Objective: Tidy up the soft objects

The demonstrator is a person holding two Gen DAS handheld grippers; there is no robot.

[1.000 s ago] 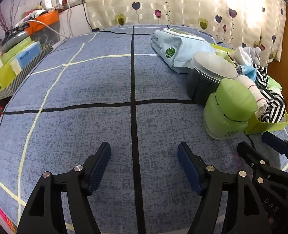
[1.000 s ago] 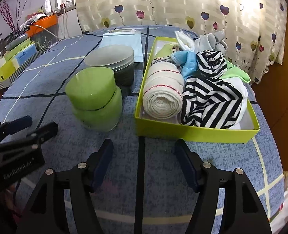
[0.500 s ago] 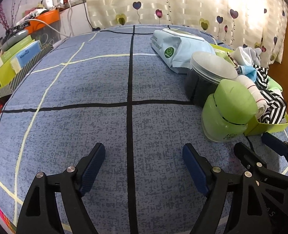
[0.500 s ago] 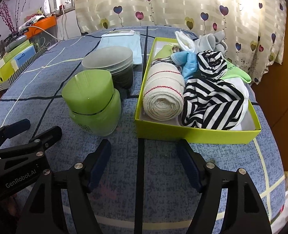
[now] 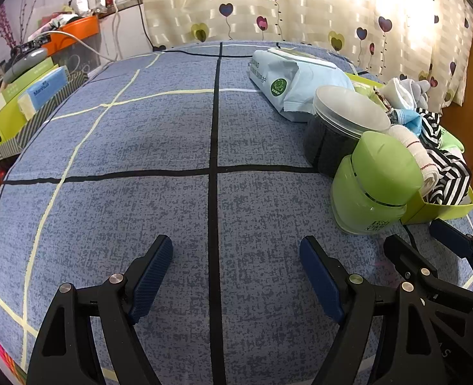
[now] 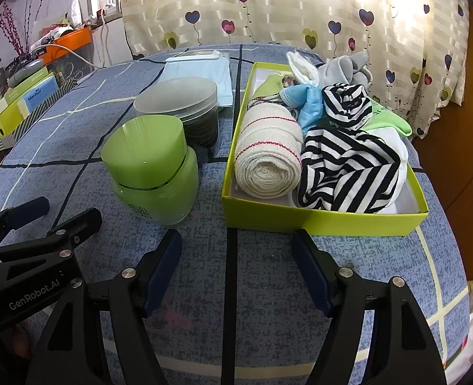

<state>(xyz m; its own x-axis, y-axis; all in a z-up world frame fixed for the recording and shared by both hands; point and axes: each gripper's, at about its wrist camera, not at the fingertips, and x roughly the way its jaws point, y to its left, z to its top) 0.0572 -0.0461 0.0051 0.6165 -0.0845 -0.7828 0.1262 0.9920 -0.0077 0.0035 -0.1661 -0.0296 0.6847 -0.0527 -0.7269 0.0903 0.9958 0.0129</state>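
A lime-green box (image 6: pixel 326 219) on the blue cloth holds soft things: a rolled cream towel (image 6: pixel 268 163), black-and-white striped cloth (image 6: pixel 345 170), a blue mask (image 6: pixel 303 102) and grey and white socks (image 6: pixel 339 70). The same box (image 5: pixel 441 210) shows at the right edge of the left wrist view. My right gripper (image 6: pixel 236 250) is open just in front of the box's near wall, nothing between its pads. My left gripper (image 5: pixel 236 256) is open over bare blue cloth, left of the jars; it shows again as the left gripper (image 6: pixel 66 211) in the right wrist view.
A green lidded jar (image 6: pixel 153 166) and a dark jar with a clear lid (image 6: pixel 185 109) stand left of the box. A pale blue wipes pack (image 5: pixel 287 80) lies behind them. Boxes (image 5: pixel 21 102) and an orange tray (image 5: pixel 72 32) sit beyond the table's left edge. A heart-print curtain hangs behind.
Both grippers' jaws have spread wider than a second ago. Neither hand has shifted, and the box and jars stay put.
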